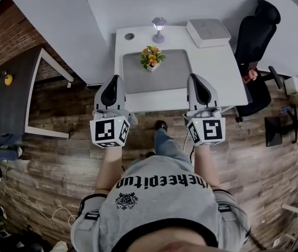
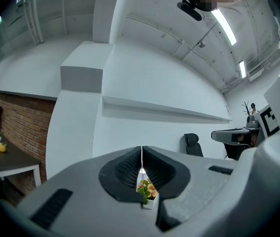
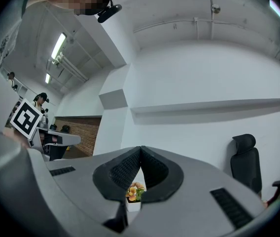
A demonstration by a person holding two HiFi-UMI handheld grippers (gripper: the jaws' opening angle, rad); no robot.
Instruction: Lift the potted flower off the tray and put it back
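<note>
White wall and plank floor frame a white table [image 1: 217, 72] where the potted flower [image 1: 151, 58] stands upright on the gray tray [image 1: 175, 72], close to the tray's far edge. A person stands at the table's near edge, holding the left gripper [image 1: 116, 79] and the right gripper [image 1: 195, 77] side by side. Each has its jaws pressed together on nothing, and both are aimed at the pot from well short of it.

The scene fits either a pot waiting to be lifted or one already set back. Any grasp would likely go best low on the white pot, clear of the blooms, with the pot kept level and set down inside the tray's border.

Bare tray lies open between the pot and the grippers. Behind the pot, a small lamp [image 1: 159, 29] stands near, and a white box [image 1: 208, 31] fills the far right corner. A black chair [image 1: 259, 30] crowds the table's right side.
</note>
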